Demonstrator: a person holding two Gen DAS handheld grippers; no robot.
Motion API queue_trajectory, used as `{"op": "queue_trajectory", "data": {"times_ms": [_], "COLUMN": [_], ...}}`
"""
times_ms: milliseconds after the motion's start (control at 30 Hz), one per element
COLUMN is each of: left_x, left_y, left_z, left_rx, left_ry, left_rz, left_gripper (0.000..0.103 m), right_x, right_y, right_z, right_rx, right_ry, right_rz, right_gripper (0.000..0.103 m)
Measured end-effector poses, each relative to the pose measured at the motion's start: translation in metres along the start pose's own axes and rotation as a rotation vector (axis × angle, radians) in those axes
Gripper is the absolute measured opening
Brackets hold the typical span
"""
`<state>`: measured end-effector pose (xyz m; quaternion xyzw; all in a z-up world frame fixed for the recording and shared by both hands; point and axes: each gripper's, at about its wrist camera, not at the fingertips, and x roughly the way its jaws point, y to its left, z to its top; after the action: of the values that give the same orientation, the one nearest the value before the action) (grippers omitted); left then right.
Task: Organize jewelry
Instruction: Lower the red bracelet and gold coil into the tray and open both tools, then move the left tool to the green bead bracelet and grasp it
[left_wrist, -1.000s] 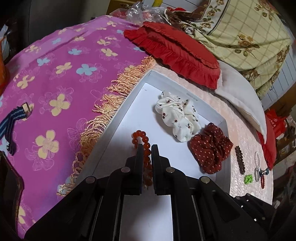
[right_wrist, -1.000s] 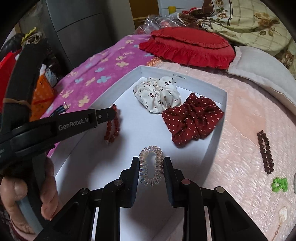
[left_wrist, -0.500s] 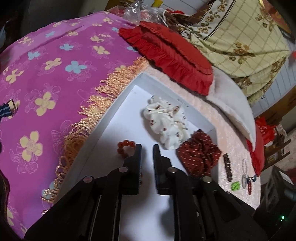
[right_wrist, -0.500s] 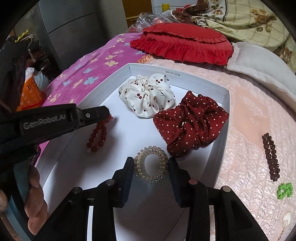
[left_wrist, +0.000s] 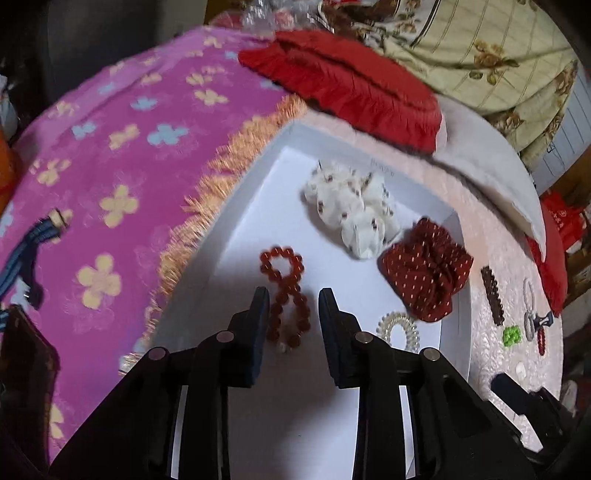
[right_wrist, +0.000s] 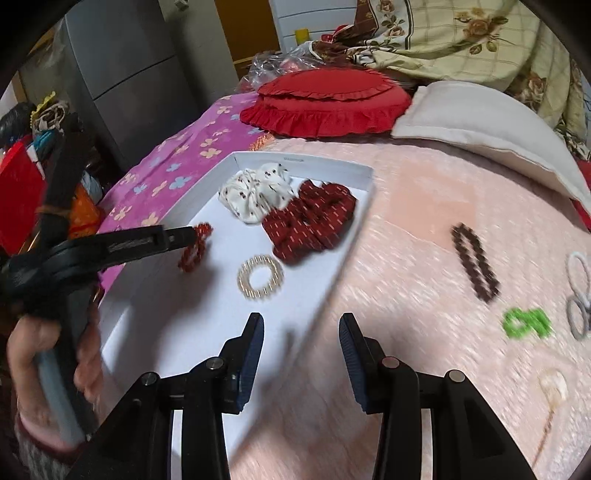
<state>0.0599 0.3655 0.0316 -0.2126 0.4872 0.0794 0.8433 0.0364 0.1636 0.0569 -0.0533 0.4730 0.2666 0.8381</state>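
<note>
A white tray (left_wrist: 243, 206) (right_wrist: 332, 171) on the bed holds a cream scrunchie (left_wrist: 351, 206) (right_wrist: 255, 192), a dark red dotted scrunchie (left_wrist: 428, 269) (right_wrist: 310, 218), a clear coil hair tie (left_wrist: 399, 328) (right_wrist: 260, 277) and a red bead bracelet (left_wrist: 284, 295) (right_wrist: 194, 247). My left gripper (left_wrist: 293, 310) is open, its jaws either side of the bracelet lying on the tray. My right gripper (right_wrist: 301, 332) is open and empty over the tray's right edge. Outside the tray lie a brown clip (left_wrist: 493, 295) (right_wrist: 474, 262), a green clip (left_wrist: 511, 335) (right_wrist: 526, 323) and grey hair ties (left_wrist: 530, 306) (right_wrist: 580, 295).
A pink quilted cover (right_wrist: 424, 206) lies right of the tray, a magenta flowered blanket (left_wrist: 110, 155) left of it. A red frilled cushion (right_wrist: 325, 99) and a white pillow (right_wrist: 480, 118) lie behind. The left gripper's handle and the hand holding it (right_wrist: 48, 354) show at left.
My left gripper opened and let the bead bracelet down onto the tray. My right gripper opened wider, released the clear coil tie and drew back to the right.
</note>
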Motion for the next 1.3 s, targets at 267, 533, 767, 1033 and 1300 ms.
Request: {"op": "queue_trajectory", "data": {"times_ms": [267, 533, 767, 1033, 1300], "left_x": [0.012, -0.048, -0.107, -0.126, -0.084], "left_y": [-0.024, -0.041, -0.073, -0.167, -0.246], "left_z": [0.003, -0.007, -0.046, -0.092, -0.111], "left_rx": [0.014, 0.038, 0.094, 0.356, 0.47], "left_ry": [0.005, -0.17, -0.277, -0.216, -0.096], "left_rz": [-0.07, -0.04, -0.042, -0.118, -0.13], "left_gripper": [0.026, 0.026, 0.028, 0.044, 0.044], "right_x": [-0.048, -0.096, -0.139, -0.169, -0.172], "right_y": [-0.046, -0.118, -0.17, -0.227, -0.256], "right_z": [-0.035, -0.076, -0.13, -0.178, -0.189], "right_rx": [0.098, 0.268, 0.364, 0.476, 0.507], "right_ry": [-0.05, -0.082, -0.093, -0.129, -0.163], "right_rz": [-0.053, -0.117, -0.161, -0.18, -0.142], "right_gripper": [0.04, 0.041, 0.042, 0.044, 0.044]}}
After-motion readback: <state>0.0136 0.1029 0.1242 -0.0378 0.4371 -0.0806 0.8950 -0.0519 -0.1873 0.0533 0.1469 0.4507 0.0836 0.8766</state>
